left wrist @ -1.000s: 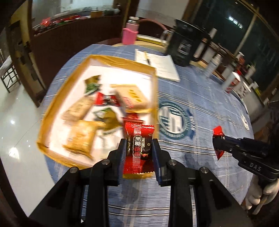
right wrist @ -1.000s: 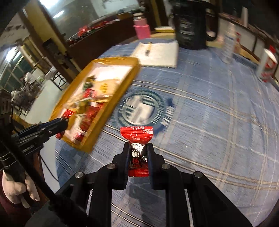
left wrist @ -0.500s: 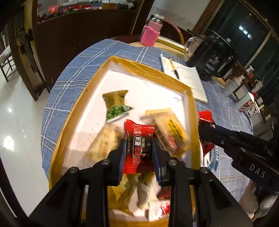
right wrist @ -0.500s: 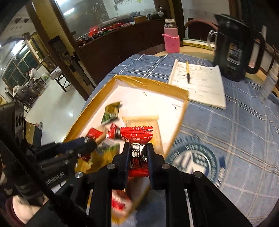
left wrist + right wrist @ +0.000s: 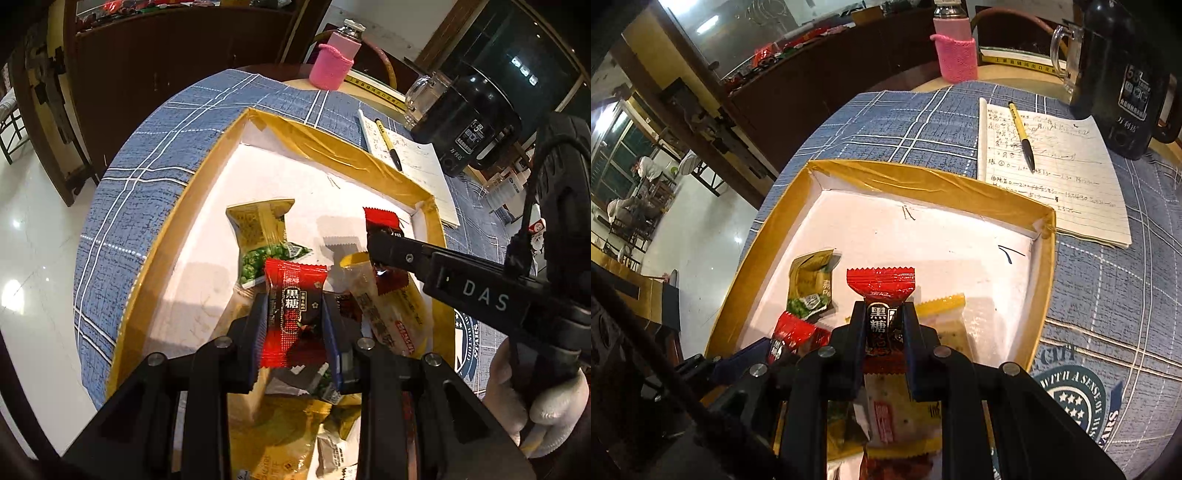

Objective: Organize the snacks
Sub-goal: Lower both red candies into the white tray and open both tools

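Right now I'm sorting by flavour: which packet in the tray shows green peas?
The gold packet lying at the tray's left middle, with green peas printed on its lower end. The others are red candies or pale cracker packs.

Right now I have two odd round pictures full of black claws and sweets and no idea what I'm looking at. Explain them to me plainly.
There is no robot here. A person holds a two-finger black gripper in each hand, and each gripper carries a wide-angle camera looking along its fingers. That gives one picture per hand.

In the left-hand picture, the left gripper is shut on a red candy. The right gripper reaches in from the side, held by a white-gloved hand.

In the right-hand picture, the right gripper is shut on a second red candy.

Both hang over a yellow-edged tray already holding other snack packets. It sits on a blue checked tablecloth, beside a notebook with a pen.
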`<move>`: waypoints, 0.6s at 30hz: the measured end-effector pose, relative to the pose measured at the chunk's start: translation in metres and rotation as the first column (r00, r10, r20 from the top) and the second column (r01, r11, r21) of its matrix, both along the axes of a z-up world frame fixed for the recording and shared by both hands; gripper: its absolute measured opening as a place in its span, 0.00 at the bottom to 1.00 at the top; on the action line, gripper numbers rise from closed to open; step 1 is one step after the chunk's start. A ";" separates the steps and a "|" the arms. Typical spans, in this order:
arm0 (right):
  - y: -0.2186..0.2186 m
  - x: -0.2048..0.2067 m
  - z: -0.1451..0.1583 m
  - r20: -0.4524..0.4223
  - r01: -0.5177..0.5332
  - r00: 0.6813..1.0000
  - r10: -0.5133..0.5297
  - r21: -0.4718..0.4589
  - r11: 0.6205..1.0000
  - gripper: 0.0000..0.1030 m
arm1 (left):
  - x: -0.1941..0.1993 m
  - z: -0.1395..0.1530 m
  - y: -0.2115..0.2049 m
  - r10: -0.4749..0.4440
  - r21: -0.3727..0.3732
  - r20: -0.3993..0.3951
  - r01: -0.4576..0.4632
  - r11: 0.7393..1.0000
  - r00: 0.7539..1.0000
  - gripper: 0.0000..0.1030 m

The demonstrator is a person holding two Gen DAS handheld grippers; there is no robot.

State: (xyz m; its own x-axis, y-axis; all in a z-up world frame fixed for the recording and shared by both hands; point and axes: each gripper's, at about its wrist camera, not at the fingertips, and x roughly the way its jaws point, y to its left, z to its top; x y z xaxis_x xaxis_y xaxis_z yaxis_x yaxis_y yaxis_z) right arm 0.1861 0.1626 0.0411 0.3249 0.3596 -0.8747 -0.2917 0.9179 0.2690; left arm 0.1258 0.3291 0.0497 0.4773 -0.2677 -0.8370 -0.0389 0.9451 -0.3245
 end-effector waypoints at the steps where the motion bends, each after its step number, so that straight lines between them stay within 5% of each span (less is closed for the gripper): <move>1: 0.001 0.001 -0.001 -0.003 0.001 1.000 -0.001 0.001 1.000 0.17 | 0.000 -0.001 0.001 0.001 -0.004 -0.001 -0.001 1.000 1.000 0.33; 2: 0.001 0.003 -0.002 -0.007 0.002 1.000 -0.002 0.005 1.000 0.19 | 0.001 -0.001 0.002 0.003 -0.011 -0.002 -0.003 1.000 1.000 0.35; 4: 0.001 0.004 -0.002 -0.011 0.009 1.000 -0.008 0.015 1.000 0.20 | 0.000 -0.001 0.005 0.011 -0.031 -0.001 -0.011 0.999 1.000 0.56; 6: 0.001 0.002 0.000 -0.009 0.008 1.000 -0.008 0.019 1.000 0.23 | -0.001 0.001 0.006 0.018 -0.047 0.003 -0.018 0.999 1.000 0.63; 18: -0.031 -0.035 0.036 0.042 0.024 0.999 -0.027 0.087 0.996 0.30 | -0.048 0.044 -0.012 0.026 -0.017 0.076 -0.025 1.000 0.997 0.69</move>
State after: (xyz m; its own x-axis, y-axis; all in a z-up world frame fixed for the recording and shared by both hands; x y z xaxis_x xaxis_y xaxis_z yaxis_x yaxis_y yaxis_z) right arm 0.1511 0.1316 0.0776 0.3714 0.4242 -0.8259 -0.2815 0.8991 0.3352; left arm 0.0778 0.3169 0.0939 0.5459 -0.2677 -0.7939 -0.0374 0.9388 -0.3423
